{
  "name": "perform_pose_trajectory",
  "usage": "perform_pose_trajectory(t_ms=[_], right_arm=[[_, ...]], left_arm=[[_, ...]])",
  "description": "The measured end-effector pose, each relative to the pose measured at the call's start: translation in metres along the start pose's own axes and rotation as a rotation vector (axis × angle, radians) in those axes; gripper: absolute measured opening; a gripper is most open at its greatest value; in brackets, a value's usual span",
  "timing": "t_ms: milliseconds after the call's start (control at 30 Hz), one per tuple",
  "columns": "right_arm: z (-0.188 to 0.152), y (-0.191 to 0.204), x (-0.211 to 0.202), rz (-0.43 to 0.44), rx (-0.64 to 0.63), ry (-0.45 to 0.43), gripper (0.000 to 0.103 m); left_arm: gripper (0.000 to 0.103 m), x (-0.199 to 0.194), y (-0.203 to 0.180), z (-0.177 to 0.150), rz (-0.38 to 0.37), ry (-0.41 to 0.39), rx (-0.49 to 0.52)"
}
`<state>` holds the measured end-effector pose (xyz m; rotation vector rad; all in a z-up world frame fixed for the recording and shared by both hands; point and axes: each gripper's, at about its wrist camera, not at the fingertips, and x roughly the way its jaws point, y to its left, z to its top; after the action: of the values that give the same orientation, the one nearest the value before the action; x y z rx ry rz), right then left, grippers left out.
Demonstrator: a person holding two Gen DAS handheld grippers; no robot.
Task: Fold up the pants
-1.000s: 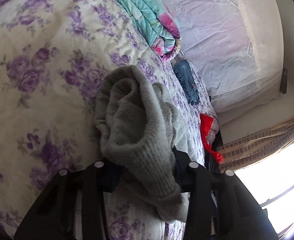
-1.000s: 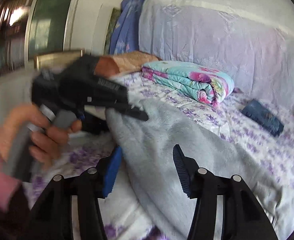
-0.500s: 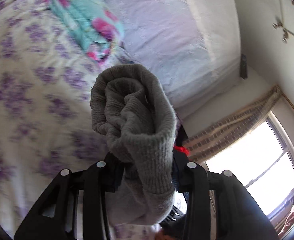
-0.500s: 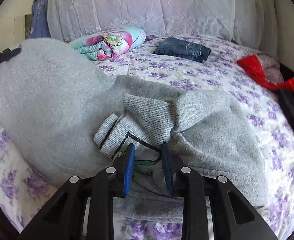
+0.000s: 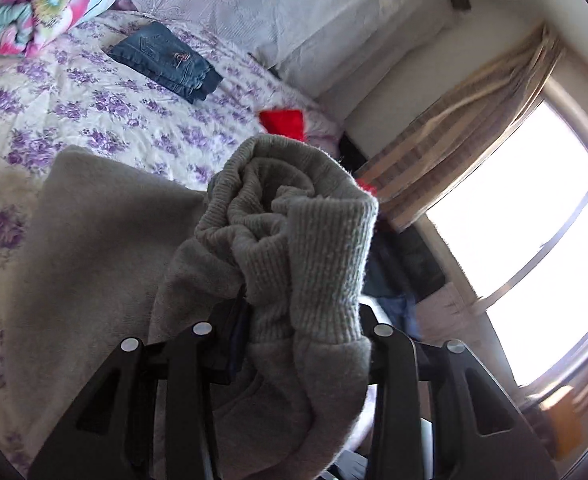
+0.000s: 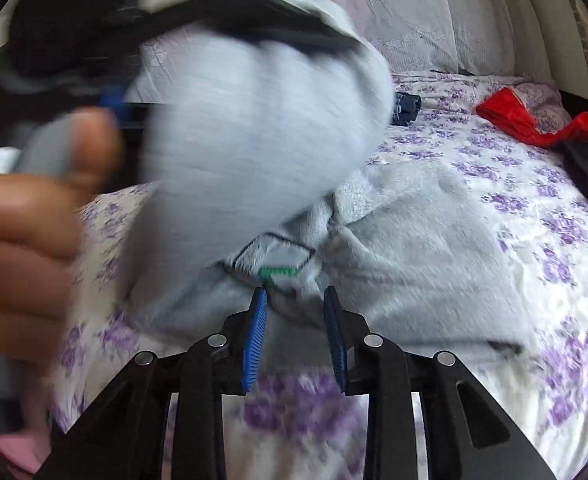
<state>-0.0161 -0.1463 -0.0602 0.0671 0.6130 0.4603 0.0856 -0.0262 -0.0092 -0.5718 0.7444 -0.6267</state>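
Observation:
The grey knit pants [image 5: 294, 240] lie on the floral bed. My left gripper [image 5: 298, 320] is shut on their bunched ribbed cuff end and holds it raised above the rest of the pants [image 5: 94, 240]. In the right wrist view the lifted, blurred leg [image 6: 254, 140] hangs over the flat part of the pants [image 6: 414, 248], with the left gripper body [image 6: 94, 20] and the hand [image 6: 26, 220] at the left. My right gripper [image 6: 296, 320] is part open at the waistband with the label [image 6: 278, 270], its blue pads [image 6: 254, 340] apart and holding nothing.
Folded dark jeans [image 5: 166, 62], a rolled pink and teal blanket [image 5: 42, 4] and a red garment [image 6: 534, 120] lie further back on the bed [image 6: 534, 220]. A quilted headboard cover [image 5: 294, 12] stands behind. A window with a curtain [image 5: 474, 128] is at the right.
My left gripper has swung the held cuff up and over toward the waistband. My right gripper, nearly shut at the waistband half a second ago, has opened a little.

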Motion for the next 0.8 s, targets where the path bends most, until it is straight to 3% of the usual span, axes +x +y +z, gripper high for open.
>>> perform_pose_trajectory(t_ms=[33, 100, 133, 200, 333, 467, 567, 700, 800], right_arm=[[-0.005, -0.005, -0.003, -0.037, 0.000, 0.013, 0.025], [-0.014, -0.019, -0.009, 0.008, 0.048, 0.032, 0.030], [-0.018, -0.029, -0.014, 0.043, 0.085, 0.040, 0.030], [-0.024, -0.041, -0.028, 0.037, 0.122, 0.041, 0.047], [-0.020, -0.065, -0.058, 0.020, 0.177, -0.021, 0.050], [0.015, -0.073, -0.090, 0.000, 0.160, -0.215, 0.051], [0.051, -0.056, -0.085, 0.041, 0.044, -0.280, 0.051], [0.093, -0.039, -0.056, 0.115, -0.083, -0.282, 0.046], [0.110, -0.046, -0.015, 0.054, -0.122, -0.169, 0.042]], left_arm=[[0.038, 0.012, -0.003, -0.003, 0.027, 0.019, 0.013], [0.052, 0.028, -0.004, -0.009, 0.040, 0.058, 0.014], [0.066, 0.030, -0.005, -0.011, 0.016, 0.070, 0.004], [0.078, 0.025, -0.011, -0.012, -0.050, 0.108, -0.007], [0.092, -0.020, -0.024, -0.005, -0.104, 0.024, 0.045], [0.096, -0.077, -0.028, -0.003, 0.049, -0.147, 0.152], [0.096, -0.091, -0.011, -0.007, 0.176, -0.191, 0.153], [0.096, -0.097, 0.019, -0.027, 0.244, -0.159, 0.099], [0.096, -0.076, 0.022, -0.047, 0.265, -0.088, 0.157]])
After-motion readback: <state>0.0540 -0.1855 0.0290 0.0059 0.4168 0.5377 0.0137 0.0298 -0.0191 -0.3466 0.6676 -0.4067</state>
